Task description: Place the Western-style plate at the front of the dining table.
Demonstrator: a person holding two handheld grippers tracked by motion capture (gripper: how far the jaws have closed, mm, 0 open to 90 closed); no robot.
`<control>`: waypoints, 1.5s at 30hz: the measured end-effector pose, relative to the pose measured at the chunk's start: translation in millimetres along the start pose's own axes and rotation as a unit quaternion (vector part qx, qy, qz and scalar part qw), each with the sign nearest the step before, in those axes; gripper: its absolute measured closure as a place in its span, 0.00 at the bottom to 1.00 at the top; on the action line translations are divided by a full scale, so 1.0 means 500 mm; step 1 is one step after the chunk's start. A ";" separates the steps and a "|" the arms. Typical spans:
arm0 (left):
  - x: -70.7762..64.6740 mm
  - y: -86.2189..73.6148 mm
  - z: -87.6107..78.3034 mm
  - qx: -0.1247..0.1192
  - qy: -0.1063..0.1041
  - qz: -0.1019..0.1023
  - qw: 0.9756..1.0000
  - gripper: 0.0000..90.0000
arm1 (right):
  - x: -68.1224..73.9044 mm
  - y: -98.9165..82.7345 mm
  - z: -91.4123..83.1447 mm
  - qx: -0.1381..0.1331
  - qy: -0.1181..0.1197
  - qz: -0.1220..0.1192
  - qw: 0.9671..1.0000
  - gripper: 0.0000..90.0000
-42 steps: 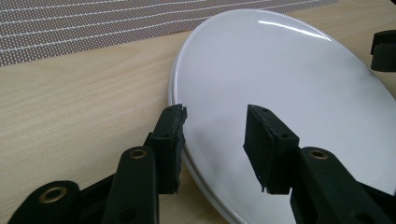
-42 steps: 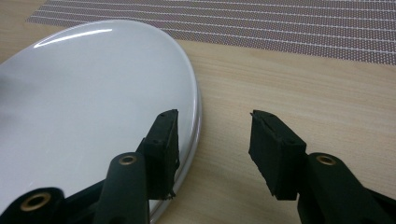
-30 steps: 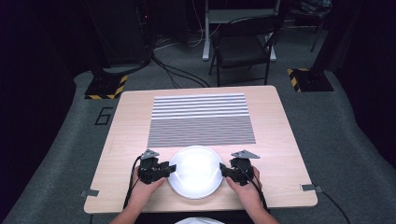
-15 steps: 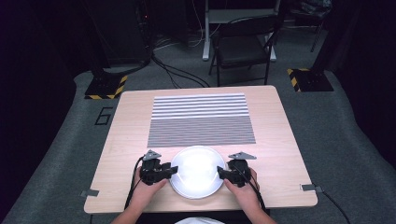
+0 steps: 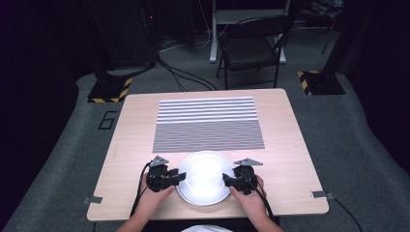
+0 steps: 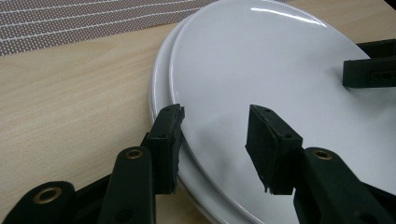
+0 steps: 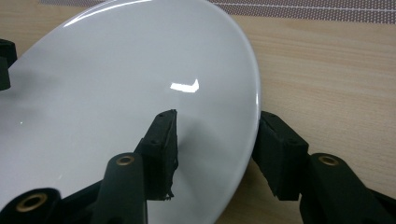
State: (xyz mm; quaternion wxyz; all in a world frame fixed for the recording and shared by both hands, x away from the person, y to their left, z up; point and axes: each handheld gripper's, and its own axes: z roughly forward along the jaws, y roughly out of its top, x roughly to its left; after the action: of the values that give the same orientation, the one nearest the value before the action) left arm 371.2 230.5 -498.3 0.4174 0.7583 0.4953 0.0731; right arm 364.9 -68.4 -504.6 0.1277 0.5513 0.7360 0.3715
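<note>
Two white plates (image 5: pixel 203 175) lie stacked near the table's front edge. In the left gripper view the top plate (image 6: pixel 280 60) sits a little off the lower plate's rim (image 6: pixel 160 79). My left gripper (image 5: pixel 181 176) reaches in from the left. One of its jaws is at the top plate's edge and the other is over its face, with a wide gap in the left gripper (image 6: pixel 215 135). My right gripper (image 7: pixel 217 135) straddles the opposite rim of the plate (image 7: pixel 116 70). Its jaws have just been closing, and the pads stand apart from the plate. In the high view the right gripper (image 5: pixel 226 180) faces the left one.
A striped placemat (image 5: pixel 208 123) covers the far middle of the wooden table (image 5: pixel 290 145). A folding chair (image 5: pixel 251 48) and floor cables stand beyond the table. Each hand rests close to the front edge.
The right gripper has edged slightly inward over the plate's rim. The left gripper and the plates stay where they were.
</note>
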 end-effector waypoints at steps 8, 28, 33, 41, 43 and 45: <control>-0.004 0.002 0.018 -0.002 -0.006 -0.009 1.000 0.60 | -0.008 0.011 -0.008 -0.020 -0.007 0.009 1.000 0.58; -0.023 0.015 0.063 0.008 -0.029 -0.016 0.999 0.60 | -0.045 0.032 -0.018 -0.032 -0.021 0.032 0.999 0.58; -0.029 0.023 0.072 0.011 -0.025 -0.017 0.999 0.60 | -0.051 0.036 -0.021 -0.035 -0.026 0.032 0.999 0.58; -0.037 0.018 0.073 0.003 -0.015 0.000 1.000 0.61 | -0.052 0.035 -0.024 -0.035 -0.028 0.028 0.999 0.57; -0.039 0.017 0.073 0.002 -0.009 0.012 1.000 0.61 | -0.052 0.035 -0.035 -0.037 -0.033 0.026 0.998 0.56; -0.039 0.017 0.073 0.003 -0.010 0.013 1.000 0.61 | -0.052 0.035 -0.040 -0.036 -0.030 0.026 0.999 0.56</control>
State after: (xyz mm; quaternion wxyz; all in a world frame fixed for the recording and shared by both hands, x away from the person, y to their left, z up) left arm 386.3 192.9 -509.8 0.4189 0.7664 0.4819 0.0697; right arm 374.9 -97.9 -484.5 0.1602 0.5762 0.7036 0.3838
